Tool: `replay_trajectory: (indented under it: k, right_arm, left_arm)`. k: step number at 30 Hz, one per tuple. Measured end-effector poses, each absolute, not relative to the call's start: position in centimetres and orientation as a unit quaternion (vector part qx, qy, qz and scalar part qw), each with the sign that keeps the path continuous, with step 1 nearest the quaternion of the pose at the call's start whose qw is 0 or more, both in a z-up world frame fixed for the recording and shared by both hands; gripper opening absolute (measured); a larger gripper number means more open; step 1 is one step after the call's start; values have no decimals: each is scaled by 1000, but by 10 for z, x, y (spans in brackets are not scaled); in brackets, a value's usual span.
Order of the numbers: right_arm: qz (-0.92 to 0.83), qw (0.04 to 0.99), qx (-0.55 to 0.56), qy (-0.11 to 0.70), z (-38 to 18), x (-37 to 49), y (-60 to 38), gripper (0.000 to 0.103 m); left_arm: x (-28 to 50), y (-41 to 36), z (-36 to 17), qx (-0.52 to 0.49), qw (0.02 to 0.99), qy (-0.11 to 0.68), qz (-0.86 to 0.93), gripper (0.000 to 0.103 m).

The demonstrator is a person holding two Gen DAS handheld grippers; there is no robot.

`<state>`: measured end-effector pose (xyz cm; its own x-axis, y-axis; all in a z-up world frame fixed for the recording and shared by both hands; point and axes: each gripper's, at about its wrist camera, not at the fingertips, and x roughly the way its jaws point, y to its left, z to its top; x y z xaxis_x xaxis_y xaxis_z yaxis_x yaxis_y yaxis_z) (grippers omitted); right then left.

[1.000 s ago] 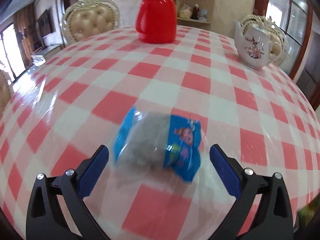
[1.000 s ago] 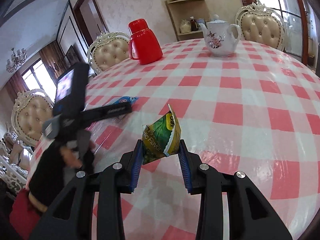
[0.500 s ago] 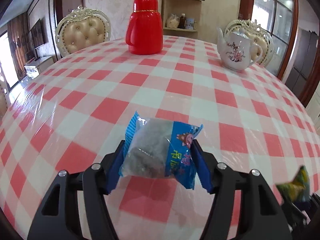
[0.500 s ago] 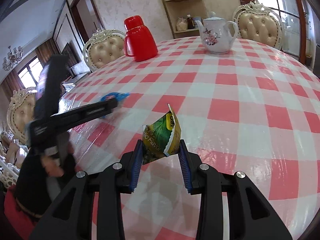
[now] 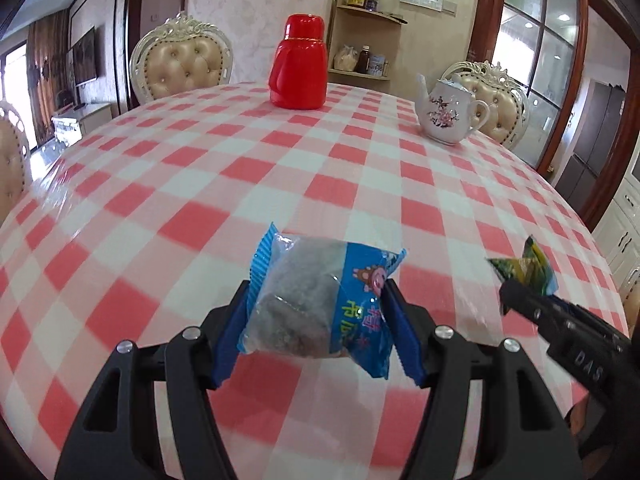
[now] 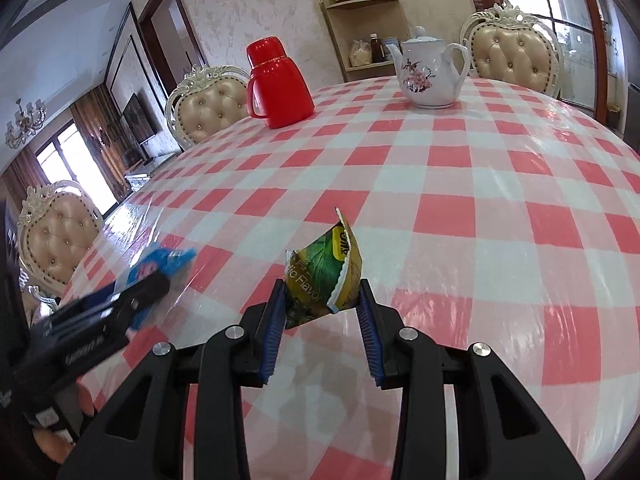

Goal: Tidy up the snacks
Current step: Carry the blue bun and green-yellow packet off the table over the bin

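Observation:
My left gripper is shut on a blue and clear snack packet with a dark cake inside, held above the red checked tablecloth. My right gripper is shut on a green and yellow snack packet, also held off the table. The right gripper shows in the left wrist view at the right edge with its green packet. The left gripper shows blurred in the right wrist view at the left with its blue packet.
A red thermos jug stands at the far middle of the round table and a white flowered teapot at the far right. Cream tufted chairs ring the table. A corner shelf with jars stands behind.
My left gripper closed on the blue packet and lifted it off the table. The right gripper kept its green packet and the two grippers came closer together.

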<state>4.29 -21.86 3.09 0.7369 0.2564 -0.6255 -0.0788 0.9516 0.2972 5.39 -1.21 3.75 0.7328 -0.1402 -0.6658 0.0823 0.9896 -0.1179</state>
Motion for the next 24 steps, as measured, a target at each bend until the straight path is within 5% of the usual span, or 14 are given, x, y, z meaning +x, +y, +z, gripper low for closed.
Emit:
replay_trajectory:
  k: [24]
  right_arm:
    - [137,919,134,344,40,-60,-180,35]
  left_arm:
    - [-47,25,37,-89,939,329,-52,65]
